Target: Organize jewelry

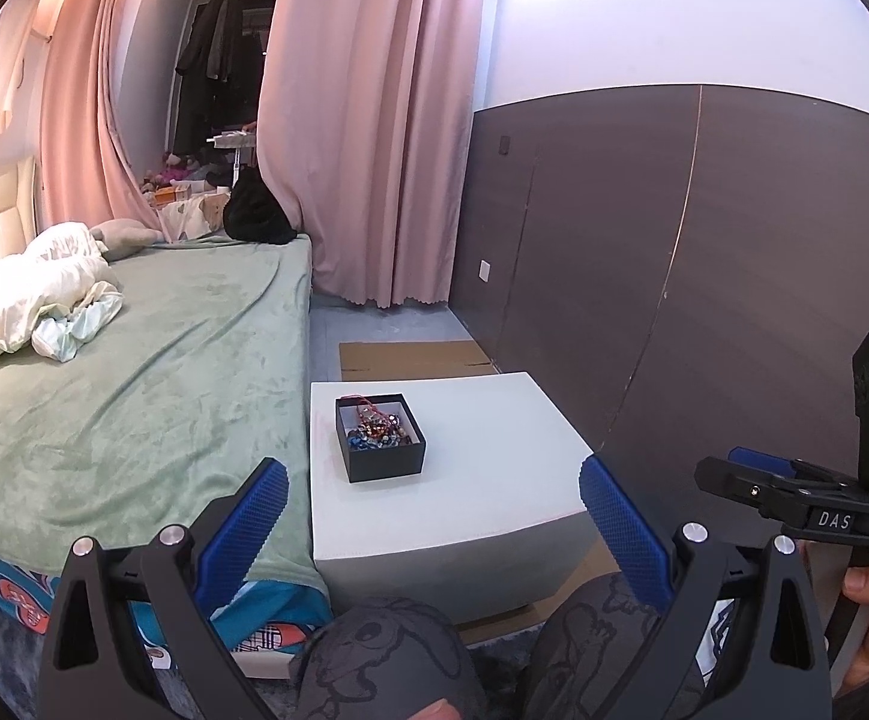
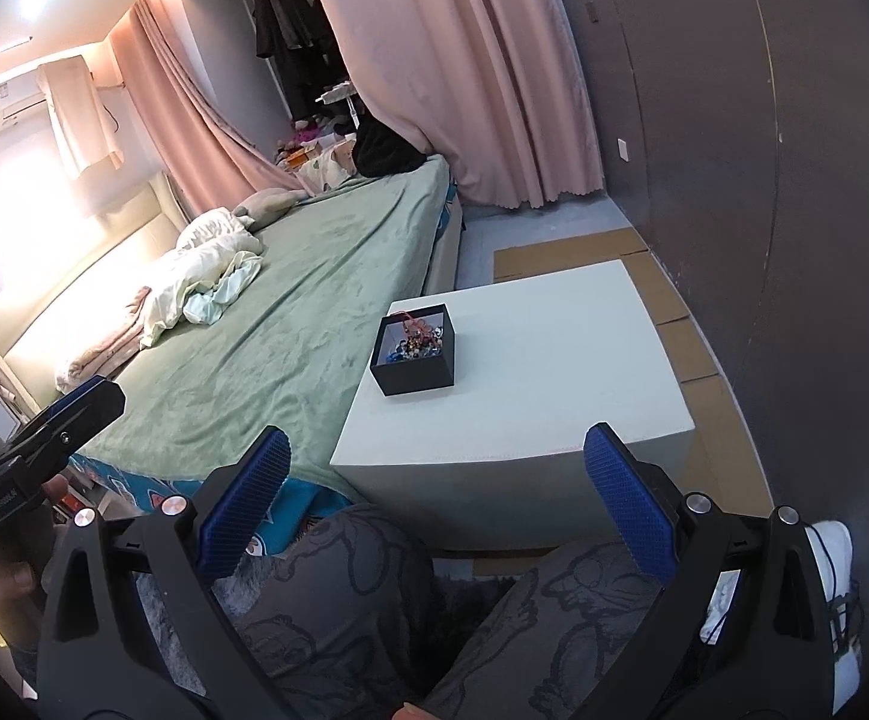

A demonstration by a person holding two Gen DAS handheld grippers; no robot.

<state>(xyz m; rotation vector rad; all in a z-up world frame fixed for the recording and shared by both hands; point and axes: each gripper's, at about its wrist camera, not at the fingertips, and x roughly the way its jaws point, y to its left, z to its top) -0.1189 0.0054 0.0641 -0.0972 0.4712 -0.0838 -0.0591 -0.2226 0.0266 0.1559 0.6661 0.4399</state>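
Note:
A small black open box (image 1: 381, 438) stands on a white table (image 1: 494, 456), toward its left far part. Inside lies a tangle of jewelry (image 1: 377, 426) with red, blue and metallic beads. In the right wrist view the box (image 2: 415, 354) with the jewelry (image 2: 416, 341) sits at the table's (image 2: 554, 372) left far corner. My left gripper (image 1: 433, 483) is open and empty, held back from the table above the person's knees. My right gripper (image 2: 436, 456) is open and empty, also short of the table's near edge. The right gripper also shows at the right edge of the left wrist view (image 1: 752, 474).
A bed with a green blanket (image 1: 134, 372) runs along the table's left side, with crumpled white bedding (image 1: 44, 294) on it. A dark panelled wall (image 1: 704, 240) stands to the right. Flat cardboard (image 1: 416, 357) lies on the floor behind the table. Pink curtains (image 1: 368, 120) hang at the back.

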